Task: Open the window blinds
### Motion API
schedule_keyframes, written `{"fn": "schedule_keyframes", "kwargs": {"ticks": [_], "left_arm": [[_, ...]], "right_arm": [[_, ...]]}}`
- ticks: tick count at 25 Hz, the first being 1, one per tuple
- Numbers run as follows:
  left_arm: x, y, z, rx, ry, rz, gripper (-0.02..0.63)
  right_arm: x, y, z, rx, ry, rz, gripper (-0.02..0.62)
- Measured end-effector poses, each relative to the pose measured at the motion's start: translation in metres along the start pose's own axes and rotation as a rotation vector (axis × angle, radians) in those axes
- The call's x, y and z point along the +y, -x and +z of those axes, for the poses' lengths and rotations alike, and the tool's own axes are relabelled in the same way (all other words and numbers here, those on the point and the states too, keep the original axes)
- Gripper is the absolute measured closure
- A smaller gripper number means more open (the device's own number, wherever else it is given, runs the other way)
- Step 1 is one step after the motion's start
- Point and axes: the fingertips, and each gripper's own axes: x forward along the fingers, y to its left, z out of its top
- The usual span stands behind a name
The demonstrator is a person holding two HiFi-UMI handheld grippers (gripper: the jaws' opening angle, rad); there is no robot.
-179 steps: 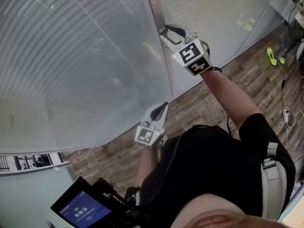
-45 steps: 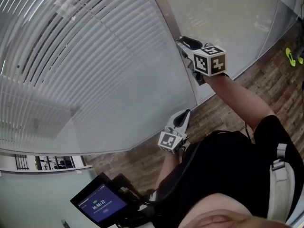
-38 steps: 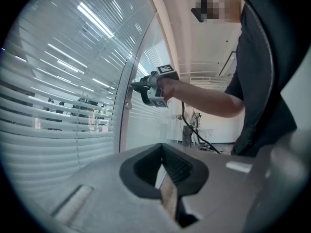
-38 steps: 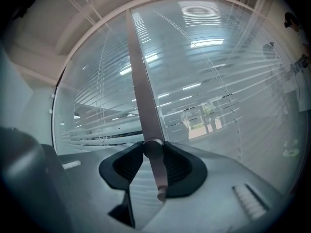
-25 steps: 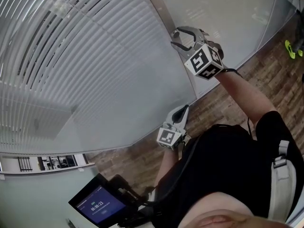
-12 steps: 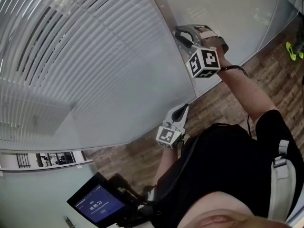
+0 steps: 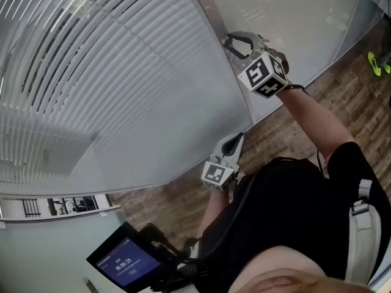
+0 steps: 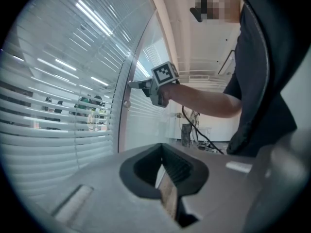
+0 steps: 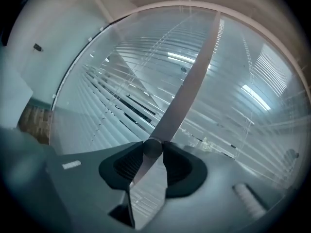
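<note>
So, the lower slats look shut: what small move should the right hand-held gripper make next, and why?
Probably twist the knob: the right hand-held gripper has just closed on it, and only the upper slats show gaps.

Window blinds (image 7: pixel 122 84): white horizontal slats behind glass, tilted open with dark gaps at upper left, flat and closed lower down. Small round knob (image 9: pixel 152 148) on the grey frame post (image 9: pixel 189 86), clamped in my right tool (image 7: pixel 232 41).
</note>
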Motion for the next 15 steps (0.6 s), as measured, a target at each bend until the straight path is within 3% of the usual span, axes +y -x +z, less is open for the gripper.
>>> {"fn": "schedule_keyframes", "kwargs": {"ticks": [7,15], "left_arm": [[-0.0012,-0.0019,0.0021,0.007,0.003,0.003,0.603],[-0.0015,-0.0010,-0.0004,0.001,0.004,0.005,0.603]], "right_arm": [[-0.0048,0.0009,0.0004,-0.023,-0.131,0.006,0.462],[-0.0054,0.0005,0.0001,-0.032,-0.156,0.015,0.457]]}}
